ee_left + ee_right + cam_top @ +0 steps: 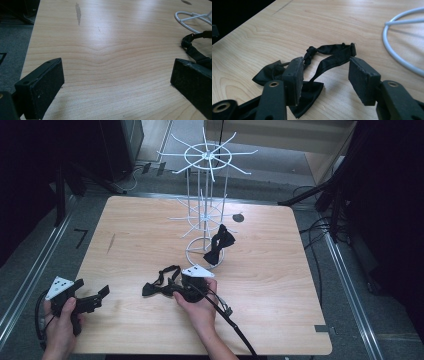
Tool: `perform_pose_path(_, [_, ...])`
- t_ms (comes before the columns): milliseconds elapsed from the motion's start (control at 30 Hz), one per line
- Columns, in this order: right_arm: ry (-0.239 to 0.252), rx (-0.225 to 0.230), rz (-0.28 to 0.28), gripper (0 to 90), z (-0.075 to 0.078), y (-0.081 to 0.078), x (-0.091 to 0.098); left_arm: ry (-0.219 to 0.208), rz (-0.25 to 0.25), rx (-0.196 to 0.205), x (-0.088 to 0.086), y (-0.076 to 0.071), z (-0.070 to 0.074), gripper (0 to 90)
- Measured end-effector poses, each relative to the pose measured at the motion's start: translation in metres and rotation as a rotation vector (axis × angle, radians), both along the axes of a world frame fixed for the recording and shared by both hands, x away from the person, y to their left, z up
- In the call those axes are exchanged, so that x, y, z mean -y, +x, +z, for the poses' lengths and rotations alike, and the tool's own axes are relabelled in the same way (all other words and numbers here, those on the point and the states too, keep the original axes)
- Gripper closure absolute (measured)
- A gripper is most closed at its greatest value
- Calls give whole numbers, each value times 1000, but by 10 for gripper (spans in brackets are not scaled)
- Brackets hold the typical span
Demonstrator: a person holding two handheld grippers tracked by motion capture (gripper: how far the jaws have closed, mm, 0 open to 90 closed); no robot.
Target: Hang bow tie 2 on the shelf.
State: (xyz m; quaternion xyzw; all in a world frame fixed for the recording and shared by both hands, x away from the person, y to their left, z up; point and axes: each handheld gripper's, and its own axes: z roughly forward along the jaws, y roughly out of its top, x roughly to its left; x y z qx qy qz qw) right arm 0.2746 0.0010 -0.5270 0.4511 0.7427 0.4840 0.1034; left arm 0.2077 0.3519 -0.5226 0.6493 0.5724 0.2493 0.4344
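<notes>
Bow tie point(312, 72) is lying flat on the table point(270, 320), just in front of the white wire rack point(205, 195), with its strap looped up toward the rack's base ring. Right gripper point(324, 75) sits over it, jaws apart either side of the strap, not pinching yet. Left gripper point(92, 299) is well off to the rack's left, wide open over bare wood, and a second bow tie point(219, 244) hangs on the rack.

The left claw point(116, 85) stands wide open above the wooden bench point(105, 50), with bare wood between its two black jaws. At the right edge lies a black strap point(193, 47), beside the white wire ring point(186, 21).
</notes>
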Motion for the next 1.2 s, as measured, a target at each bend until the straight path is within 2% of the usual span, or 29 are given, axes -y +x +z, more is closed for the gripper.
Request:
perform_pose_path(133, [3,-16,-3,560,-3,0,-4,0,2,-1,0,0,0,0])
perform_pose_path(333, [-30,-27,-6,664,-7,-1,-11,0,2,-2,0,0,0,0])
perform_pose_path(433, [-46,-19,-1,742,-8,-1,-10,-2,2,-2,0,0,0,0])
perform_pose_path(600, [-70,-1,42,900,-8,-2,-8,-3,2,-3,0,0,0,0])
perform_pose_path(667, [-74,5,46,900,-8,-2,-8,-2,1,-3,0,0,0,0])
perform_pose_path(933, [-98,82,39,900,0,-6,0,-2,1,-3,0,0,0,0])
perform_pose_path(1000, [-110,119,31,900,5,-7,5,-1,2,-3,0,0,0,0])
perform_pose_path(1033, [-110,119,31,900,5,-7,5,-2,2,-3,0,0,0,0])
perform_pose_path(1200, [-131,178,25,900,15,-9,15,-1,1,-4,0,0,0,0])
